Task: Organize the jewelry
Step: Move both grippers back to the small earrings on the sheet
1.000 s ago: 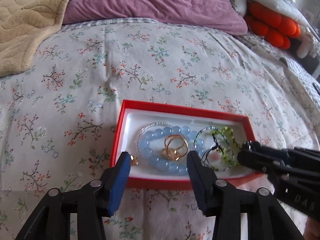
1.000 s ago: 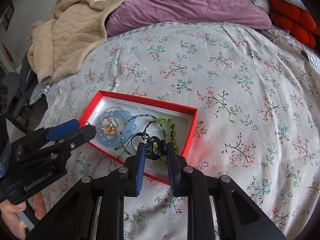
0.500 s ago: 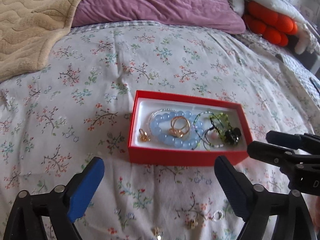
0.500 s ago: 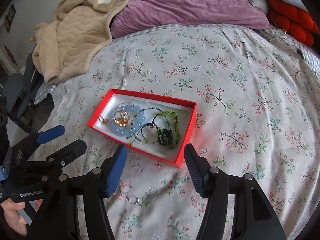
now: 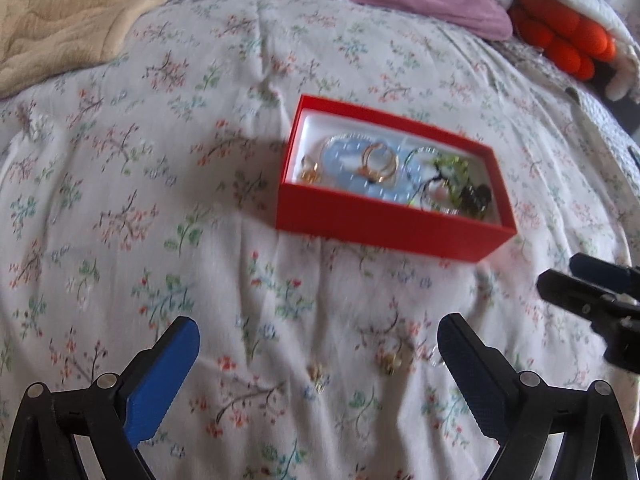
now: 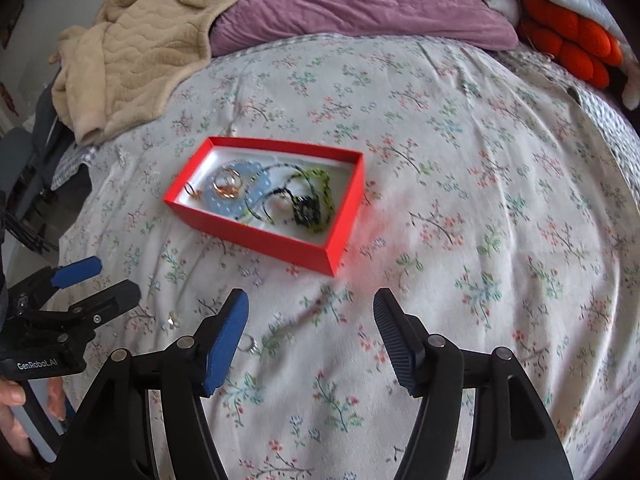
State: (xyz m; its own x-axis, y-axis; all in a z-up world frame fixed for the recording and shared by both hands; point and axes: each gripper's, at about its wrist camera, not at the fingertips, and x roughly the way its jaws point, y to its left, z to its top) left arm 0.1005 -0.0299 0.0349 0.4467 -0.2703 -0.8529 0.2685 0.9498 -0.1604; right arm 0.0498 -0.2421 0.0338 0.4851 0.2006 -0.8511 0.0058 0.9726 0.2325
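Note:
A red box (image 5: 394, 216) sits on the floral bedspread, holding a blue bead bracelet (image 5: 344, 152), gold rings (image 5: 380, 162), a small gold earring (image 5: 309, 172), a green beaded bracelet (image 5: 452, 170) and a black piece (image 5: 476, 196). My left gripper (image 5: 318, 330) hangs short of the box, jaws opening, with nothing between them. Below it on the cover lie two small gold pieces (image 5: 318, 372) (image 5: 390, 362). My right gripper (image 6: 311, 300) is also short of the box (image 6: 256, 236), jaws opening and empty. A silver ring (image 6: 250, 345) lies by its left finger.
A beige blanket (image 6: 132, 52) is heaped at the back left, with a purple pillow (image 6: 360, 0) behind the box and an orange plush (image 6: 572, 40) at the back right. A person's hand (image 6: 12, 412) holds the left gripper (image 6: 116, 276) at the bed's left edge.
Both grippers have drawn back from the red box and their jaws have spread wide. The black piece that sat between the right fingers now lies in the box.

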